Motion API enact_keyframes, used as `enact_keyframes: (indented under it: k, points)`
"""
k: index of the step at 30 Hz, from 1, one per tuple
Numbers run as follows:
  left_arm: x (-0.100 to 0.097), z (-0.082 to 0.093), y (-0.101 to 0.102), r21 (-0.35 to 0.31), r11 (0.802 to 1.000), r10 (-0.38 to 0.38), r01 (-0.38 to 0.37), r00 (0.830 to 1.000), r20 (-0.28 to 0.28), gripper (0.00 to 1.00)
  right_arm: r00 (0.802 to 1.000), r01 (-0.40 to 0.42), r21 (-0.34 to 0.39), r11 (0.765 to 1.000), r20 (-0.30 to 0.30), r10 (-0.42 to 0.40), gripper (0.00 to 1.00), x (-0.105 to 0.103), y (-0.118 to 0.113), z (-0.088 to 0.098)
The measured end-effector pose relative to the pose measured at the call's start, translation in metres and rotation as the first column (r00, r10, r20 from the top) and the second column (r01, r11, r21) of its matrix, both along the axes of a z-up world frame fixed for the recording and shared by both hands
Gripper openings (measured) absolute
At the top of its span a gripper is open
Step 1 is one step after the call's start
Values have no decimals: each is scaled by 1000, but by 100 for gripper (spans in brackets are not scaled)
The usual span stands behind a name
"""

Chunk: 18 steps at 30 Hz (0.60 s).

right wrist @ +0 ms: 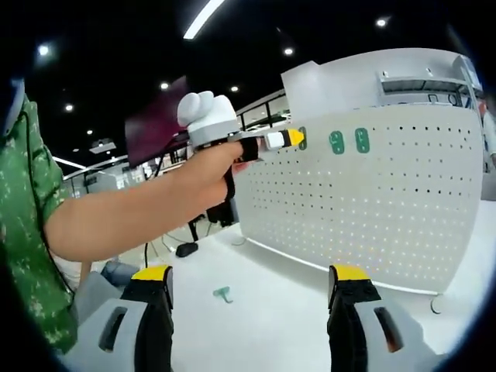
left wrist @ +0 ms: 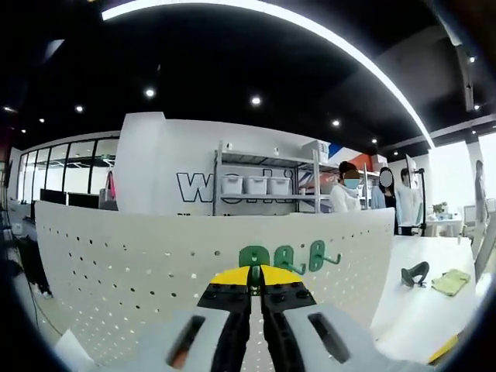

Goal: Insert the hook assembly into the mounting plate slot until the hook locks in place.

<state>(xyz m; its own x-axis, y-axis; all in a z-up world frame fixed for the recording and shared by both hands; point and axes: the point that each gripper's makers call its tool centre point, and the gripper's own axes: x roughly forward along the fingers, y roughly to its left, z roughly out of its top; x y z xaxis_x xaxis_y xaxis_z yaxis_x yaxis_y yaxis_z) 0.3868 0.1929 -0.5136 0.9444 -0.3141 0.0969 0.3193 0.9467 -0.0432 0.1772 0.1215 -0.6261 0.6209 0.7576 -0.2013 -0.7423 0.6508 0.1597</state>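
Hook (left wrist: 253,256) is green, pinched in the closed left gripper (left wrist: 256,280) and pressed on the board (left wrist: 116,271) near its top edge. Push straight until it clicks. Right gripper (right wrist: 252,288) hangs wide open, holding nothing, over the table (right wrist: 263,310).
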Motion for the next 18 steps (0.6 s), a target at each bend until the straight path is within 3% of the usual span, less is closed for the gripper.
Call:
enact_keyframes:
  k: [18]
  points:
    - [12, 5, -2, 3, 998, 56, -56, 998, 27, 3, 1000, -6, -9, 1000, -14, 5, 83, 7, -10, -6]
